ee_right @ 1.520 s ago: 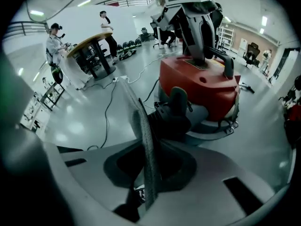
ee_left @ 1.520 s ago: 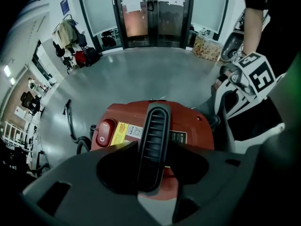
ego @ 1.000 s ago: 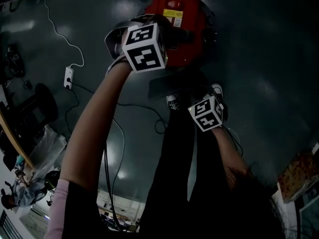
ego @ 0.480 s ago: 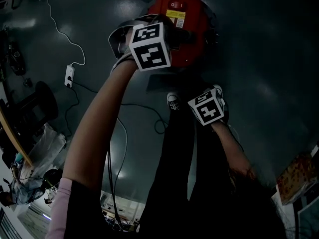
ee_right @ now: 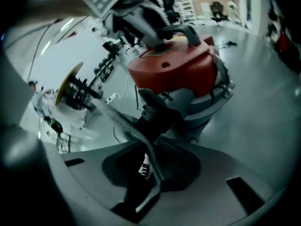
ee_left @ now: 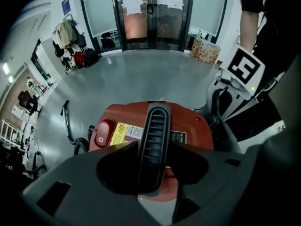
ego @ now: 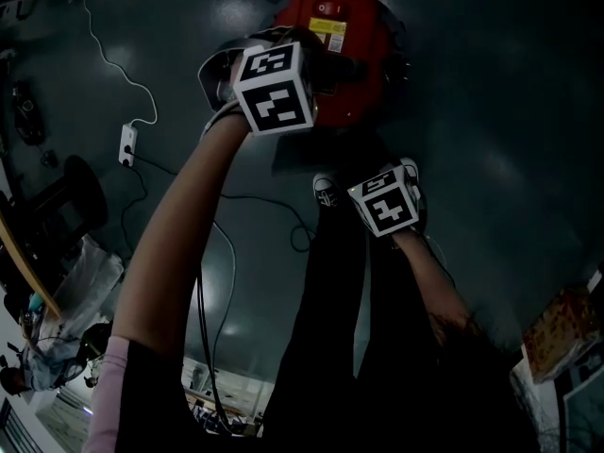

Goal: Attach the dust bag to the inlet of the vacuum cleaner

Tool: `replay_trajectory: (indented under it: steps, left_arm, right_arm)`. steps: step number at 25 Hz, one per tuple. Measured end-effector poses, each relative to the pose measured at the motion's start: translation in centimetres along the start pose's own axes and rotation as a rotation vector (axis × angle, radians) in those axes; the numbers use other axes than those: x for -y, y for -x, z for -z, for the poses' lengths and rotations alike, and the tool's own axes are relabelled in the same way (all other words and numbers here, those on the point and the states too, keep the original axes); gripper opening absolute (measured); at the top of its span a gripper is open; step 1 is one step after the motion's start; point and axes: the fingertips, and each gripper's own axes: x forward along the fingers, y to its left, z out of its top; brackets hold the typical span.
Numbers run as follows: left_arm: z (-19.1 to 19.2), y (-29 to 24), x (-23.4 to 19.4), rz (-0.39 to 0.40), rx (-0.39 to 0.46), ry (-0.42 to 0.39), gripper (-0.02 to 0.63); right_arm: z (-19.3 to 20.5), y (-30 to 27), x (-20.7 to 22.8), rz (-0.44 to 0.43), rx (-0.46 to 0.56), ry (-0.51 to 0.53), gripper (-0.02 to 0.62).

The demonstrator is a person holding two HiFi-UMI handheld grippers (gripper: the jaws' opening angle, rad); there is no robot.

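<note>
The red vacuum cleaner (ego: 344,55) stands on the dark floor. My left gripper (ee_left: 153,150) is shut on its black ribbed handle (ee_left: 154,126); its marker cube (ego: 274,88) covers the handle in the head view. A flat grey dust bag (ee_right: 117,119) is seen edge-on, running from my right gripper (ee_right: 150,161) up towards the black inlet (ee_right: 157,109) on the vacuum's grey lower body. The right jaws are opening, with the bag's edge between them and gaps at both sides. In the head view the bag (ego: 297,163) is a dark panel under the vacuum, left of the right marker cube (ego: 385,206).
A white power strip (ego: 127,144) and its cable lie on the floor at left. A black cord (ego: 302,239) loops near the person's shoes (ego: 327,193). Glass doors (ee_left: 150,13), a cardboard box (ee_left: 204,51) and a hose (ee_left: 68,126) lie beyond the vacuum.
The right gripper's cube has shifted slightly left and rolled, and the dark bag panel has edged left with it. The left gripper has stayed on the handle.
</note>
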Motion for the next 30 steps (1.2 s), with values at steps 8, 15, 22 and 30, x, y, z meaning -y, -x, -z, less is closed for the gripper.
replay_trajectory:
  steps: [8,15,22,30]
  left_arm:
    - [0.1,0.0,-0.1,-0.002,-0.02,0.004,0.192]
    - [0.1,0.1,0.0,-0.006,-0.027,0.006,0.19]
    - [-0.4,0.6,-0.1,-0.035,0.023,0.097,0.195]
    - [-0.8,4.6,-0.5,-0.113,0.144,0.233,0.213]
  right_arm:
    - [1.2,-0.5,0.8,-0.043,0.047,-0.634,0.101]
    - [0.3,-0.1,0.6,0.085,0.053,-0.281,0.104]
    - [0.9,0.5,0.4,0.084,-0.002,-0.097,0.118]
    - [1.3,2.8,0.2,0.082,0.01,-0.054,0.167]
